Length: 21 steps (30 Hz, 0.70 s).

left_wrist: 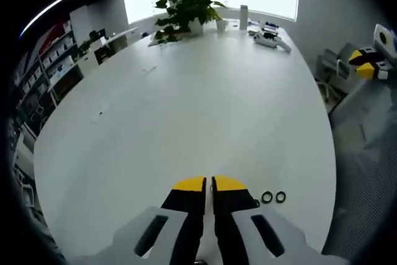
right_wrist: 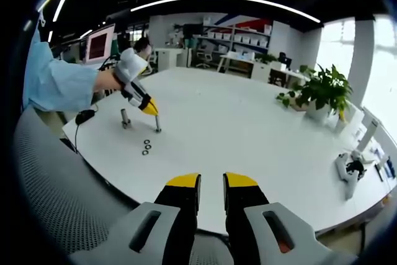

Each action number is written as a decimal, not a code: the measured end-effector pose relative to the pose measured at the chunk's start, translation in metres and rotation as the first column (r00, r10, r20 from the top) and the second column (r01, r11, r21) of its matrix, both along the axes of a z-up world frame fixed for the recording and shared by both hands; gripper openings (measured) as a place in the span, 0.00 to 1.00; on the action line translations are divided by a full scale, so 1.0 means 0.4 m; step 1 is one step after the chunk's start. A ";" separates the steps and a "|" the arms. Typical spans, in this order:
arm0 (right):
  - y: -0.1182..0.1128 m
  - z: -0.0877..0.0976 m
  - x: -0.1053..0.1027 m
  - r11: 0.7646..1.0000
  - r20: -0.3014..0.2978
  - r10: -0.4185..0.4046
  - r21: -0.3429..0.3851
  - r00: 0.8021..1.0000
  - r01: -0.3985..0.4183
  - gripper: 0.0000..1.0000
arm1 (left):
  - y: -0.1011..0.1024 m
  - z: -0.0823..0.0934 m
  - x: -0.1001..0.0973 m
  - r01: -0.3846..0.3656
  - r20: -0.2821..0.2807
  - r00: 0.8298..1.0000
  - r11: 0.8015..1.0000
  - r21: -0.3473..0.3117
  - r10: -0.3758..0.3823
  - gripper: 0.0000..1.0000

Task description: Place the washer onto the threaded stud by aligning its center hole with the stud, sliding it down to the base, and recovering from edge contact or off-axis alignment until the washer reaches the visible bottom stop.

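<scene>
Yellow-tipped black jaws of my left gripper [left_wrist: 209, 184] stand nearly pressed together in the left gripper view, with only a thin dark slit between them and nothing held. Just to their right, on the white table [left_wrist: 205, 110], lie two small dark washers [left_wrist: 273, 197] side by side, close to the table's near edge. Further out I see a potted plant [left_wrist: 186, 7] at the far end, with a white handheld device [left_wrist: 272, 40] lying near it.

In the right gripper view, my right gripper [right_wrist: 211, 182] has its jaws set a little apart, parallel, with a clear gap and nothing between them; it hangs over the table's near edge. Beyond, I see the left gripper [right_wrist: 151, 109] from the side, held in a hand with a light blue sleeve [right_wrist: 59, 85]; whether its tips are closed I cannot tell from here. Its yellow tip sits right at the top of a thin upright stud [right_wrist: 157, 124] standing on the table. A second upright post [right_wrist: 124, 118] stands just beside it. The two washers lie flat on the table near the stud's base, on my side of it, not on either post.
</scene>
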State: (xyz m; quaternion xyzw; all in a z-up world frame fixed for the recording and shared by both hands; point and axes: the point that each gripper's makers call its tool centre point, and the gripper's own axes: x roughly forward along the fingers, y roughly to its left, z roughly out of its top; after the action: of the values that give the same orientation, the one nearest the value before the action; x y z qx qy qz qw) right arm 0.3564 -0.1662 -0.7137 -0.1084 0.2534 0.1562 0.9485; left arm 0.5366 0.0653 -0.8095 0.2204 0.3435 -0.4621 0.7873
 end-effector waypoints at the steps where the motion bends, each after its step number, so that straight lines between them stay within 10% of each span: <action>1: 0.000 0.000 0.000 1.000 0.000 0.000 0.000 1.000 0.000 0.17 | 0.000 0.001 -0.002 -0.001 0.003 1.000 1.000 0.001 0.001 0.02; 21: 0.000 0.003 0.000 1.000 0.008 0.001 0.006 1.000 -0.001 0.17 | 0.011 -0.037 -0.120 -0.007 -0.040 0.999 1.000 -0.017 0.007 0.05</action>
State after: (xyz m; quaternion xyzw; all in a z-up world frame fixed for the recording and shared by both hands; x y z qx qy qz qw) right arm 0.3566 -0.1661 -0.7126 -0.1064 0.2492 0.1570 0.9497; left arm 0.4885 0.0695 -0.8242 0.2031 0.3560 -0.4666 0.7838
